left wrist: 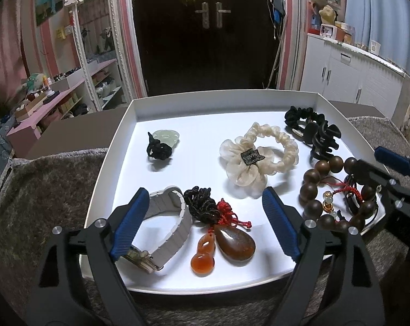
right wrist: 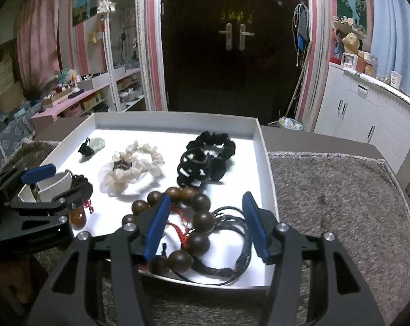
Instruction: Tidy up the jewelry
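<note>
Grey carpeted surface [right wrist: 340,203] carries my white tray [left wrist: 118,135]. Both sets of fingers stand apart, empty. Right gripper [right wrist: 205,222] straddles the bead bracelet [right wrist: 199,218] at the tray's near corner; tangled black cords [right wrist: 232,244] may drag along.

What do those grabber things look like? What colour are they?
Each one is a hand-held gripper. The left hand-held gripper has a black angular frame with cut-out holes, round silver bolts, and two blue ribbed finger pads. The right hand-held gripper looks the same: black frame, silver bolts, blue ribbed pads. No cables or markings show.
</note>
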Action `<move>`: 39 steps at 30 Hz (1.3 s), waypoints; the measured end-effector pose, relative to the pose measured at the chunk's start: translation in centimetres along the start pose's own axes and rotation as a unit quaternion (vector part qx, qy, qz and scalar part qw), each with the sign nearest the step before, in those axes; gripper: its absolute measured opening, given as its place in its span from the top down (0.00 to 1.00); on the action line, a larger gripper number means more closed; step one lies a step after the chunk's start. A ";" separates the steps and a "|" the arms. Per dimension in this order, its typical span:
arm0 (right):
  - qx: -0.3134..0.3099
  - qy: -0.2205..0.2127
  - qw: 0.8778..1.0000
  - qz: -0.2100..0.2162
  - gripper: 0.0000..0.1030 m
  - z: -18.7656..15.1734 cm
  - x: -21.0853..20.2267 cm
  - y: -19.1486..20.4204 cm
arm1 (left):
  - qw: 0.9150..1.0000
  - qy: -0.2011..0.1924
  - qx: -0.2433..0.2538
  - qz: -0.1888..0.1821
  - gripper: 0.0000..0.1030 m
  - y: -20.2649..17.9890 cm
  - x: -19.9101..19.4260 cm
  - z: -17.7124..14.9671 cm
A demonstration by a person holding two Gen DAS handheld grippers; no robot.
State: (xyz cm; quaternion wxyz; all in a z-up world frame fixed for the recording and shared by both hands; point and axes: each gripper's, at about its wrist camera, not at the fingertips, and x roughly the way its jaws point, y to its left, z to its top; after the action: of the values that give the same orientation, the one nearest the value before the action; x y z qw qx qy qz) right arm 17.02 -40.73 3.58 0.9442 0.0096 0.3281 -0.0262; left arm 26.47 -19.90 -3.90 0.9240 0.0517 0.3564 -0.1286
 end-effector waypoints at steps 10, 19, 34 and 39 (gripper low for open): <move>0.004 -0.028 1.000 -0.012 0.39 1.4 -3.5 -0.9 | 0.999 -0.034 -0.015 0.002 0.11 1.0 -5.0 1.6; 0.000 -0.071 0.997 -0.011 0.12 0.7 -10.4 -0.7 | 0.997 -0.074 -0.032 0.010 0.03 2.9 -12.1 -0.3; 0.004 -0.107 0.994 -0.013 0.04 -7.2 -15.3 1.9 | 0.993 -0.110 -0.021 0.027 0.03 2.9 -16.6 -8.4; -0.014 -0.108 0.994 -0.014 0.04 -8.6 -14.4 2.5 | 0.992 -0.125 -0.005 0.028 0.03 2.1 -16.4 -9.7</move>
State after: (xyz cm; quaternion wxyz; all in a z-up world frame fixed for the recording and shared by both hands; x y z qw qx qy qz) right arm 0.56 -37.29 5.73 0.9737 -0.0106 0.2250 -0.0357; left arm 9.09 -12.76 -0.06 0.9648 0.0407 0.2370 -0.1064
